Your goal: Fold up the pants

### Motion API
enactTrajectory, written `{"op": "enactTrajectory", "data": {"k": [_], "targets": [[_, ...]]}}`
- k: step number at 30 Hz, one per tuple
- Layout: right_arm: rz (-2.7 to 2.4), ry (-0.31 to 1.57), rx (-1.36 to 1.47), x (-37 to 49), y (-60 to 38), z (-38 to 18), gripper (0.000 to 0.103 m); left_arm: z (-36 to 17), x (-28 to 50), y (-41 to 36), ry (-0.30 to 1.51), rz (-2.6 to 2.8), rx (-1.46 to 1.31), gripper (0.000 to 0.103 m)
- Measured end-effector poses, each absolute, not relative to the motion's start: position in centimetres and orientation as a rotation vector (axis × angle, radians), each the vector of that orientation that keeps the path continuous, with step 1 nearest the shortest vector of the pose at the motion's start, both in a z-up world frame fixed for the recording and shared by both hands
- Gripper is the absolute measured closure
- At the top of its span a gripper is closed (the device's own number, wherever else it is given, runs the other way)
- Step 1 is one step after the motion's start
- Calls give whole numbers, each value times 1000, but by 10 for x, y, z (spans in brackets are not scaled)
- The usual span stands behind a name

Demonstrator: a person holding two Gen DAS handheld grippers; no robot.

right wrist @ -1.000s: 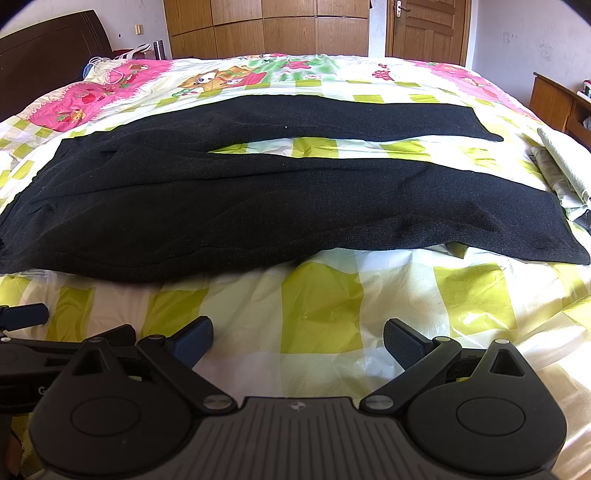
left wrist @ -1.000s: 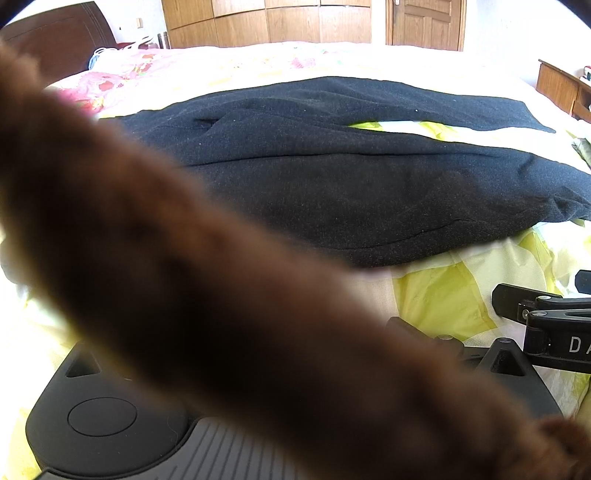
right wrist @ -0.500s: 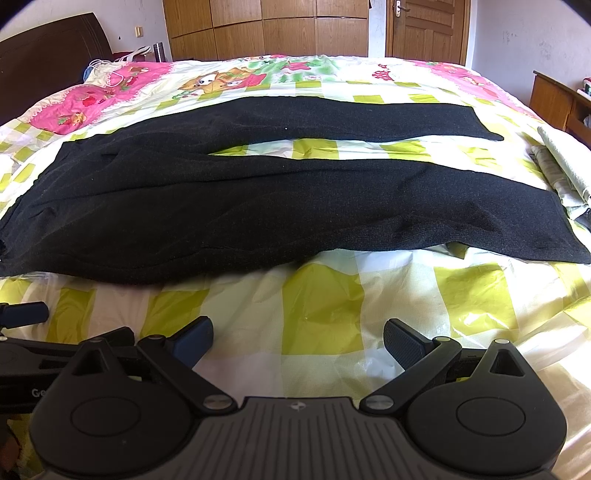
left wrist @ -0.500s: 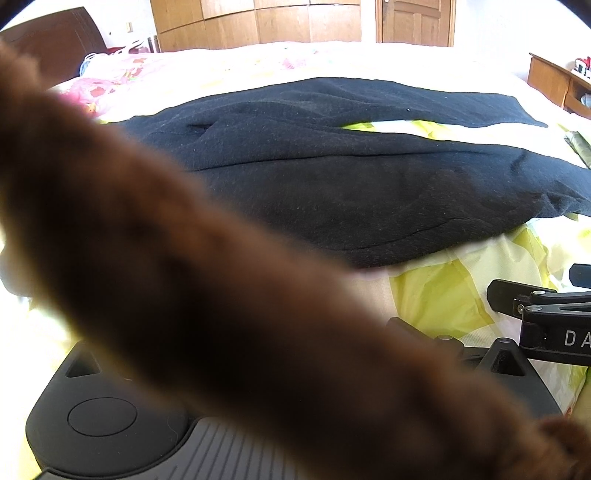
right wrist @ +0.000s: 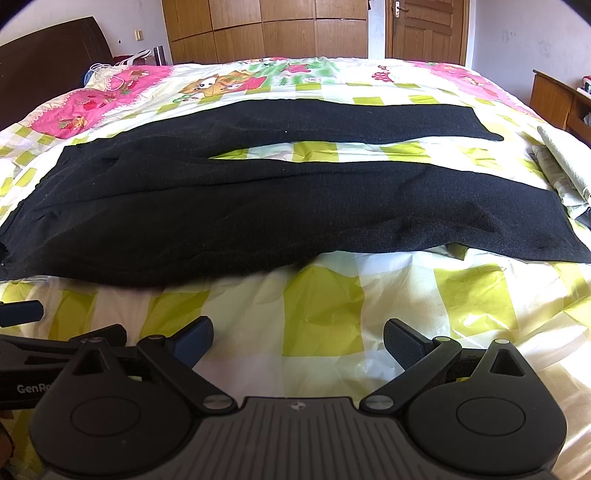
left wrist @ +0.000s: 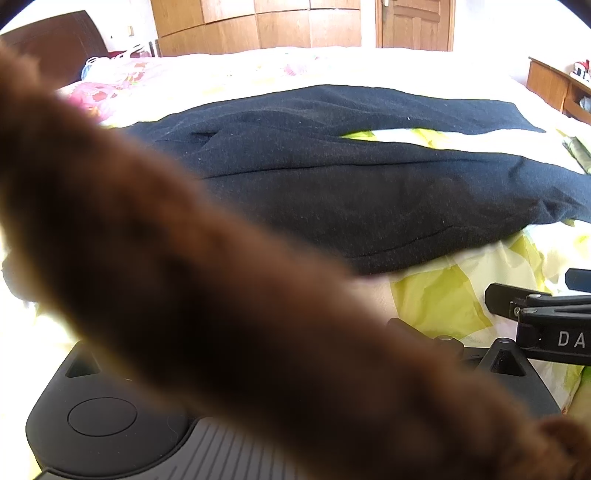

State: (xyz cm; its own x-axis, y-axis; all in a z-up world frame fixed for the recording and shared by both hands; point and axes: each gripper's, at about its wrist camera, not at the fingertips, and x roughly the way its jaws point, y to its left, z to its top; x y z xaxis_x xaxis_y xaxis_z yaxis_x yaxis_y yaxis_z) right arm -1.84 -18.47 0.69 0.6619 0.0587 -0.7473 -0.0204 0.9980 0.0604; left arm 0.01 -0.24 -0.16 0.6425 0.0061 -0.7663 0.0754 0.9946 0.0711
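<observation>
Black pants (right wrist: 280, 199) lie flat across the bed, waist at the left and both legs stretched to the right with a gap between them. My right gripper (right wrist: 297, 338) is open over the bedspread, just short of the near leg's edge, with nothing between its fingers. My left gripper (right wrist: 62, 323) sits to its left, fingertips apart. In the left wrist view a blurred brown furry thing (left wrist: 207, 280) covers most of the frame and hides the left fingers. The pants (left wrist: 369, 192) show behind it, and the right gripper's finger (left wrist: 498, 295) shows at the right edge.
The bedspread (right wrist: 325, 310) is yellow-green checked, with pink patches near the dark headboard (right wrist: 48, 70). Folded pale cloth (right wrist: 561, 162) lies at the bed's right side. A wooden nightstand (right wrist: 554, 96) stands beyond it, with wardrobes (right wrist: 266, 29) and a door behind.
The left wrist view has drifted slightly. The right gripper and the pants have stayed in place. The brown thing still covers the left camera.
</observation>
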Motion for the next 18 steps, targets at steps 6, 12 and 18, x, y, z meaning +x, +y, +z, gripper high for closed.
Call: {"op": "enactTrajectory", "data": {"k": [6,12,18], "targets": [[56,821,37,-21,-183,14,0,10,-4,6,871,-53,54,0],[93,767,-12,-21,-168,30,0,30,-8,18,829,-66,68,0],[201,715,-86,-9,-125,46,0,47,-4,55,769,-8,92,0]]}}
